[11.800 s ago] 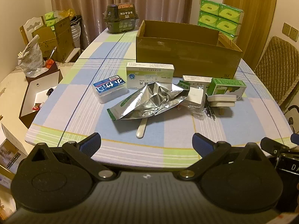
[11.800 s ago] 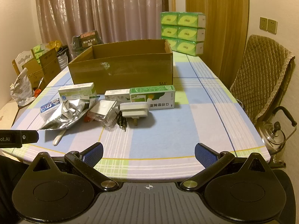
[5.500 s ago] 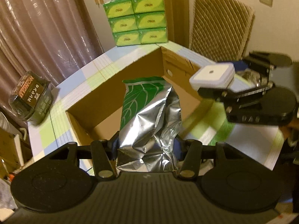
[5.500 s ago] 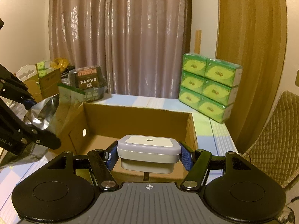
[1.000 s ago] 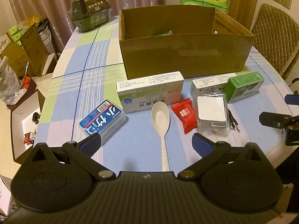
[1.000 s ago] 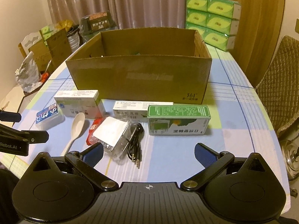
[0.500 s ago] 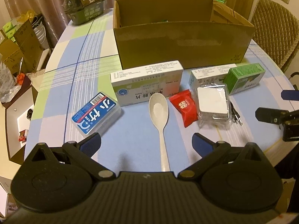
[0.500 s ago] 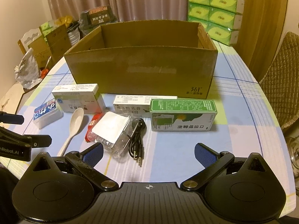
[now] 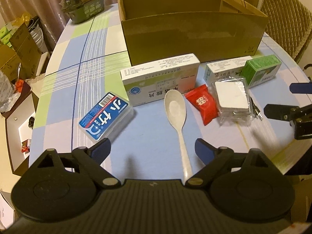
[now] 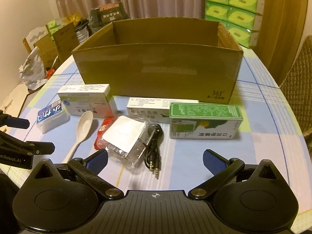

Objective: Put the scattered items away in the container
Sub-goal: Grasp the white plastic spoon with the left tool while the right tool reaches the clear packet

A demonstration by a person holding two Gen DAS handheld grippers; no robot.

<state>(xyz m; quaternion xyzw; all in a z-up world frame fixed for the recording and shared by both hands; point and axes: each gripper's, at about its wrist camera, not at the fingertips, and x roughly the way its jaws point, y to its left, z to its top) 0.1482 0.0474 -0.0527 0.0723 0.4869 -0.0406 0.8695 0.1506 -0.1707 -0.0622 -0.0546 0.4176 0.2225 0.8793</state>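
An open cardboard box [image 9: 193, 37] [image 10: 158, 72] stands at the back of the table. In front of it lie a white medicine box [image 9: 159, 78], a blue-labelled plastic case [image 9: 106, 117], a white spoon [image 9: 175, 115], a red sachet [image 9: 202, 105], a clear pack with a white card [image 10: 124, 138], a black audio cable [image 10: 154, 146], a second white box [image 10: 148, 111] and a green box [image 10: 204, 122]. My left gripper [image 9: 153, 149] is open and empty over the spoon's handle. My right gripper [image 10: 155, 158] is open and empty just before the clear pack and cable.
Green tissue packs [image 10: 236, 9] are stacked behind the box at the right. A dark wrapped package [image 9: 83, 0] sits at the table's far left corner. A quilted chair [image 9: 286, 21] stands on the right. Cartons and bags clutter the floor at the left [image 9: 15, 48].
Both grippers have moved forward and lower toward the items. The spoon's handle now lies between my left fingers. The items have not moved.
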